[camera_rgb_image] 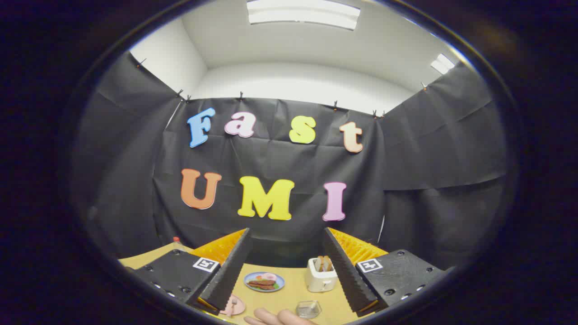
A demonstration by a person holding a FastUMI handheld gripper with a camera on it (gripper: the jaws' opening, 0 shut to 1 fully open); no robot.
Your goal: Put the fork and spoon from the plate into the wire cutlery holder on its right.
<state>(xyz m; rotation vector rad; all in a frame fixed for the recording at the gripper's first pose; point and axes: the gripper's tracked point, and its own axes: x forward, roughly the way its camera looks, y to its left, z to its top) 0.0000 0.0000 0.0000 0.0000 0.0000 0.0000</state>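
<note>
My gripper (286, 275) is held high above the table, its fingers wide apart with nothing between them. Far below, beside the left finger (228, 275), lies a small pink plate (235, 307) with what looks like a spoon on it; the finger hides part of the plate. A small clear-looking holder (308, 308) stands on the table to the plate's right, near the right finger (345, 275). I cannot make out a fork at this distance.
A blue plate (264, 281) with food sits on the wooden table (293, 289) beyond the pink plate. A white toaster (320, 275) with bread stands to its right. A person's hand (275, 317) rests at the table's near edge between plate and holder.
</note>
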